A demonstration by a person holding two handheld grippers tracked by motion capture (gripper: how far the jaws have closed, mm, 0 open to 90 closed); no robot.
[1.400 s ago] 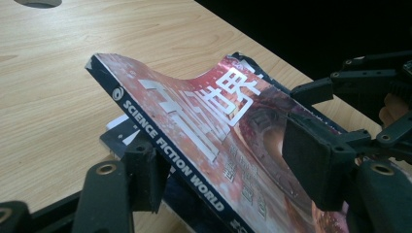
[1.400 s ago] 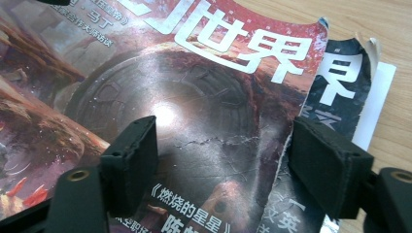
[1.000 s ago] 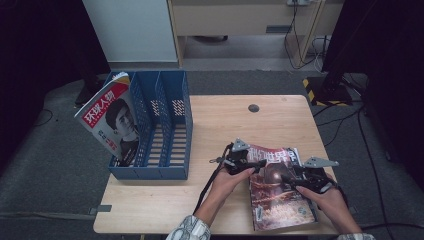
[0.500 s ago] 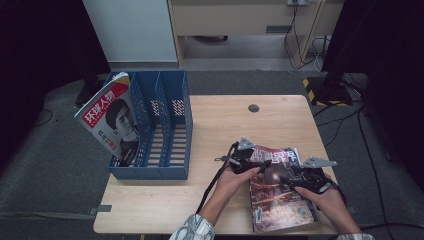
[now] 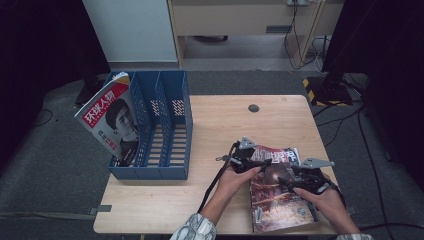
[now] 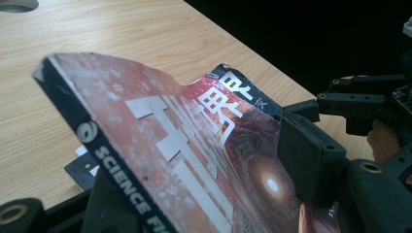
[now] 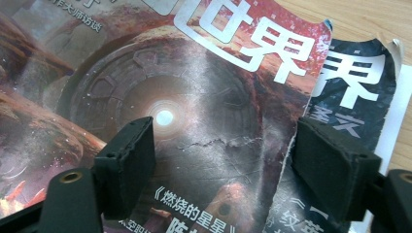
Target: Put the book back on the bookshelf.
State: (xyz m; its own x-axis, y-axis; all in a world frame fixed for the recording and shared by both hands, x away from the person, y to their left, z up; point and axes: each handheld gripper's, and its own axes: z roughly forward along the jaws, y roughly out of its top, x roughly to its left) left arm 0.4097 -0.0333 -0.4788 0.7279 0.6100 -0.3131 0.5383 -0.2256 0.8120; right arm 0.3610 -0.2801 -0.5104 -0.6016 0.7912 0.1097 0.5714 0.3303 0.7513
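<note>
Lying at the near right part of the desk [image 5: 210,125], a red science magazine [image 5: 275,200] was seen on top of a darker magazine [image 7: 362,82], whose title strip showed past its torn right edge. The left gripper [image 5: 255,162] was placed at the red magazine's far left corner; in the left gripper view that corner and the spine were raised off the desk, with one jaw under the cover and the other on top, so the magazine appeared to be clamped. The right gripper [image 5: 295,182] was held over the middle of the cover, and in the right gripper view its jaws were spread wide, one above the glowing ring picture and one over the torn edge, nothing being gripped between them. A blue file rack [image 5: 167,127] was stood at the far left of the desk, and a portrait magazine [image 5: 110,120] was leaned in its leftmost compartment.
</note>
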